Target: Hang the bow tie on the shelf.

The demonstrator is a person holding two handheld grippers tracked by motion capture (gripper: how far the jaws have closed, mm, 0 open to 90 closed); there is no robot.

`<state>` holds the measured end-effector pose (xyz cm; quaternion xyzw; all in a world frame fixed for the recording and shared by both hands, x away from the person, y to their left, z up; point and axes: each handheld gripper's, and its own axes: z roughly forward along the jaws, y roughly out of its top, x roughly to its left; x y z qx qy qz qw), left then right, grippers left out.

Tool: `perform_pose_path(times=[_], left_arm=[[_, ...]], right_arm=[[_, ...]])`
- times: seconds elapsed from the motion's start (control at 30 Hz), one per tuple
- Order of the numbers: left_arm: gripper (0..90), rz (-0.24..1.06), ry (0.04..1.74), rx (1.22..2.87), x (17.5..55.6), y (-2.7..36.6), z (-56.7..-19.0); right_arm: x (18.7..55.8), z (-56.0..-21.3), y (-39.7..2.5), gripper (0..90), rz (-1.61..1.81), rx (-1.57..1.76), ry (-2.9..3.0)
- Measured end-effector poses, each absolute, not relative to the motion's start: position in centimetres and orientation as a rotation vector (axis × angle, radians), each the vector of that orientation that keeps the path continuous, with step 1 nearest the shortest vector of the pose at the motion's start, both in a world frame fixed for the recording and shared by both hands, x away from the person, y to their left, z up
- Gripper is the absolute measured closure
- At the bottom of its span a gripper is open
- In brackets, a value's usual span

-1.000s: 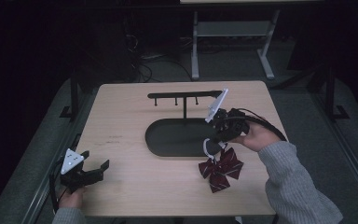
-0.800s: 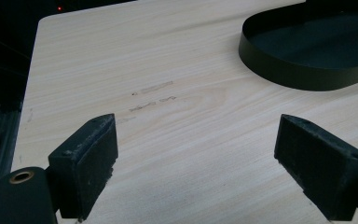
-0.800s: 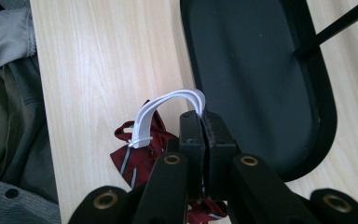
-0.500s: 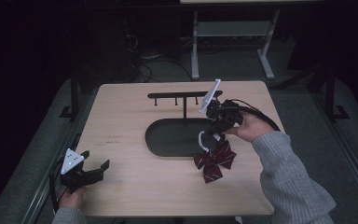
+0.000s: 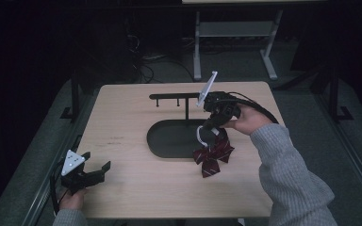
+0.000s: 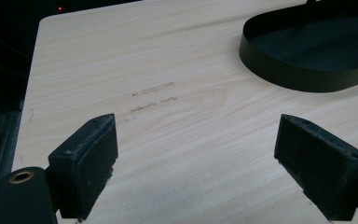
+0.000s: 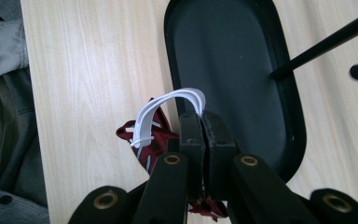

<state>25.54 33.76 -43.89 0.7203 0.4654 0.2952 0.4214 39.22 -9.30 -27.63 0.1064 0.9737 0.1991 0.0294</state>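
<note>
Stand (image 5: 187, 104) rising from tray (image 5: 169, 141) mid-table (image 5: 122, 122), bow tie (image 5: 212, 155) hanging at tray's right edge

bow (image 7: 154, 140) partly hidden behind right claw (image 7: 204, 122)

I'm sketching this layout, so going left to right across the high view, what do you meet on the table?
Left gripper → black oval tray → bow tie hanging from the right gripper → the hand that holds that gripper.
</note>
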Motion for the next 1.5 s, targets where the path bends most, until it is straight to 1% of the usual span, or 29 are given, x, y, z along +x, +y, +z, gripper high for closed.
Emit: perform_pose_path(times=[0.5, 1.5], left_arm=[[12.8, 0.737, 1.17, 1.8, 25.5, 33.8, -43.9], [12.8, 0.734, 1.174, 1.796, 25.5, 33.9, -43.9]], right_arm=[[41.2, -26.1, -7.6, 87.1, 0.578, 0.316, 2.998], [45.1, -24.1, -7.7, 87.2, 0.576, 0.437, 2.99]])
